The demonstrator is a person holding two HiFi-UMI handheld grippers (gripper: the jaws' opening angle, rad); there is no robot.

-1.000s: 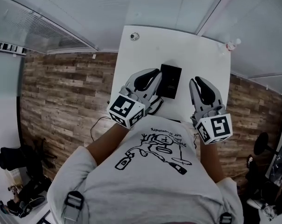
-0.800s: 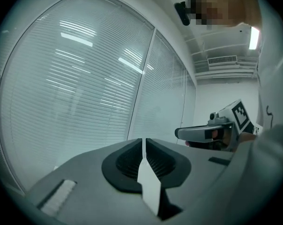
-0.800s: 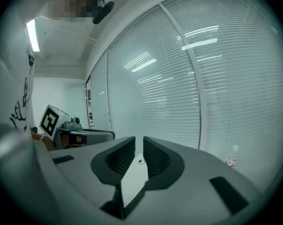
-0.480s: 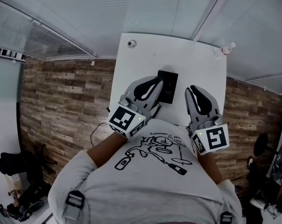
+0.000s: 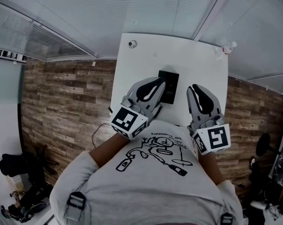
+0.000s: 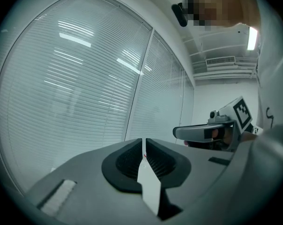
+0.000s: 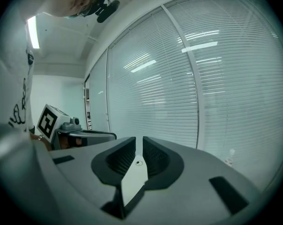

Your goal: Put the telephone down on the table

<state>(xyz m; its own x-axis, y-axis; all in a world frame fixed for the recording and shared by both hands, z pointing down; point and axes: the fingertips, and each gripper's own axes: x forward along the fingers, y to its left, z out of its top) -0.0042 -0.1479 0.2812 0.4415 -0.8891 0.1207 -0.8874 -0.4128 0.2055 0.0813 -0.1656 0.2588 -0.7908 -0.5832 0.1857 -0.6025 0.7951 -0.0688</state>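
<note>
The black telephone (image 5: 169, 86) lies flat on the white table (image 5: 197, 64), a little above the centre of the head view. The left gripper (image 5: 160, 81) sits at its lower left edge, its fingers (image 6: 127, 161) pressed together on nothing; whether it touches the telephone cannot be told. The right gripper (image 5: 193, 87) is to the right, apart from the telephone, fingers (image 7: 156, 157) likewise closed and empty.

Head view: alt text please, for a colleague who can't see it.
A black telephone lies flat on a white table; the left gripper hangs at its left edge and the right gripper to its right, both with jaws shut and empty.
</note>
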